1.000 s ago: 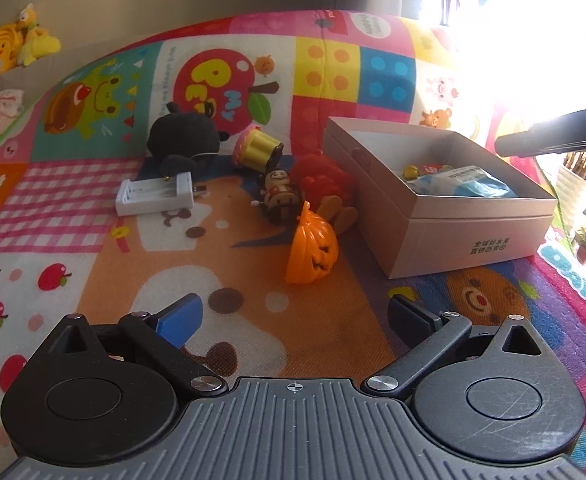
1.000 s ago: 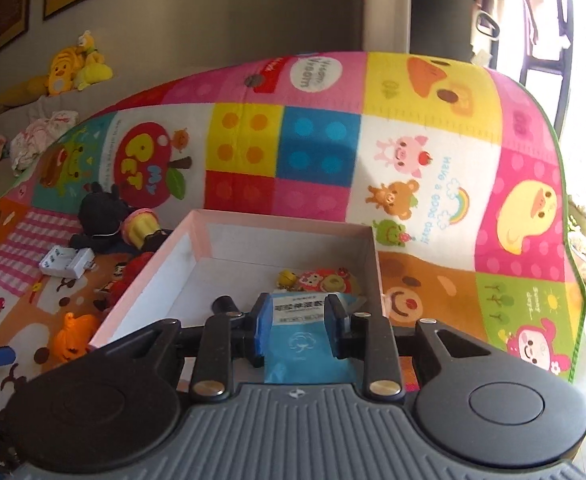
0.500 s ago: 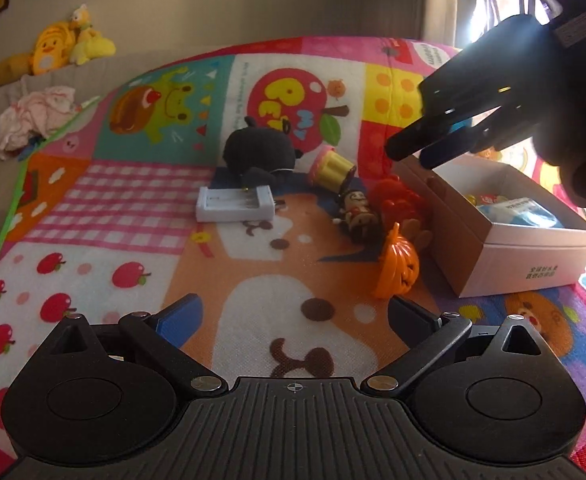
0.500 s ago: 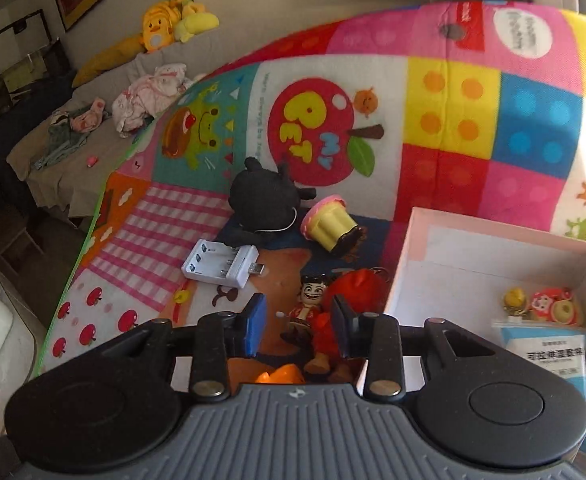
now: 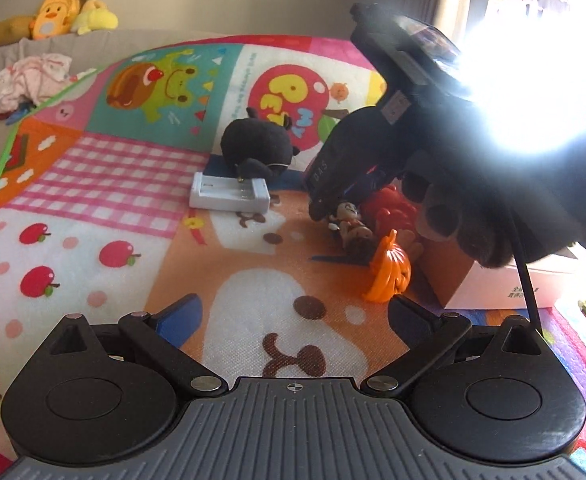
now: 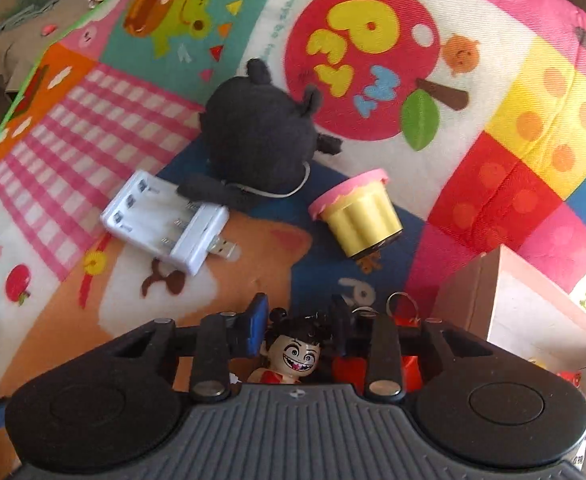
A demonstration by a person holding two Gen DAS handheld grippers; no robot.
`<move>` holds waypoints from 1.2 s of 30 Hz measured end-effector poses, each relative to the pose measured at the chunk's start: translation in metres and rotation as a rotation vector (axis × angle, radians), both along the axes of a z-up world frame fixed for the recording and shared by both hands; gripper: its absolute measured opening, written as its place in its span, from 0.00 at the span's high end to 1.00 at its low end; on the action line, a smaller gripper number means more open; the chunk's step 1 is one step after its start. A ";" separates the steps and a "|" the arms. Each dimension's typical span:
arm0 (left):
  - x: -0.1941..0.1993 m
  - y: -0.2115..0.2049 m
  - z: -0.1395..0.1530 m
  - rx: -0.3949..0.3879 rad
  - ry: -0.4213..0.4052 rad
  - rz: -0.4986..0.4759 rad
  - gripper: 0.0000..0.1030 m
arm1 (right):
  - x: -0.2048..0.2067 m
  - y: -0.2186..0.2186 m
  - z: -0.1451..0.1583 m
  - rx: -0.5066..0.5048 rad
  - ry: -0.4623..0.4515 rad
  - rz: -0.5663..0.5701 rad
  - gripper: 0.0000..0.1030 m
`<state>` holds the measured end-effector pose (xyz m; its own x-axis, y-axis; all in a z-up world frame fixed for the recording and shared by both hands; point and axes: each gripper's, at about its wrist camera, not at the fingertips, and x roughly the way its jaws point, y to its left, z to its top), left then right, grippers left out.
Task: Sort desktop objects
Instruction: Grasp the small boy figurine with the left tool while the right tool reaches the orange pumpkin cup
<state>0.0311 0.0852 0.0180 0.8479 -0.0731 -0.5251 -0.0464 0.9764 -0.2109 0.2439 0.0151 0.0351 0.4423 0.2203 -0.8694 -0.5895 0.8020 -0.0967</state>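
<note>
My right gripper points down at a small grinning figurine lying on the play mat. Its jaws are closing, with the figurine's head between the pads and a slim gap still showing. In the left wrist view the right gripper and the hand holding it hang over the figurine, a red toy and an orange pumpkin. My left gripper stands open and empty, low over the mat. A pale cardboard box sits at the right.
A black plush lies partly on a white battery charger. A yellow pudding cup with a pink top lies on its side beyond the figurine. The box wall stands close on the right. Soft toys and clothes lie on a couch behind.
My right gripper let go of the blue packet in the box, swung left over the toys and came down around the figurine. The left gripper shifted a little and stays open.
</note>
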 end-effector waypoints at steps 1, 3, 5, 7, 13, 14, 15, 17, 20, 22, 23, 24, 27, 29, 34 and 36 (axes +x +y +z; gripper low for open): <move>0.000 0.000 0.000 -0.004 -0.003 -0.001 0.01 | -0.009 -0.004 0.001 0.020 0.030 0.015 0.69; -0.002 -0.001 0.000 0.002 -0.012 -0.012 0.01 | -0.027 -0.017 0.004 0.061 0.071 0.042 0.69; -0.002 -0.005 0.001 0.019 -0.017 -0.032 0.01 | -0.048 -0.030 0.009 0.097 0.088 0.071 0.81; -0.003 -0.010 0.001 0.037 -0.028 -0.060 0.01 | -0.074 -0.049 0.024 0.142 0.037 0.083 0.81; -0.008 -0.029 0.002 0.119 -0.034 -0.127 0.01 | -0.121 -0.119 0.070 0.353 -0.060 0.032 0.94; -0.008 -0.032 0.002 0.133 -0.032 -0.138 0.01 | -0.127 -0.131 0.074 0.370 -0.078 0.022 0.94; -0.008 -0.035 0.002 0.145 -0.031 -0.145 0.01 | -0.133 -0.144 0.076 0.379 -0.105 0.008 0.94; -0.007 -0.040 0.002 0.166 -0.021 -0.156 0.01 | -0.144 -0.163 0.074 0.357 -0.161 -0.022 0.94; -0.004 -0.049 0.001 0.187 -0.004 -0.180 0.01 | -0.160 -0.182 0.059 0.290 -0.238 -0.060 0.90; -0.002 -0.053 0.002 0.188 -0.001 -0.183 0.01 | -0.167 -0.193 0.046 0.312 -0.220 -0.080 0.70; 0.000 -0.053 0.003 0.185 0.003 -0.174 0.01 | -0.169 -0.195 0.039 0.340 -0.202 -0.086 0.59; 0.002 -0.053 0.004 0.188 0.008 -0.159 0.01 | -0.170 -0.195 0.034 0.357 -0.187 -0.085 0.57; 0.006 -0.046 0.010 0.228 0.013 -0.062 0.01 | -0.172 -0.183 0.018 0.381 -0.164 -0.073 0.40; 0.007 -0.034 0.016 0.216 0.018 0.005 0.01 | -0.171 -0.166 0.008 0.386 -0.167 -0.042 0.31; 0.011 -0.023 0.022 0.198 0.033 0.029 0.01 | -0.158 -0.134 -0.014 0.305 -0.179 -0.018 0.42; 0.012 -0.029 0.020 0.209 0.036 -0.006 0.01 | -0.158 -0.138 -0.016 0.315 -0.148 -0.021 0.62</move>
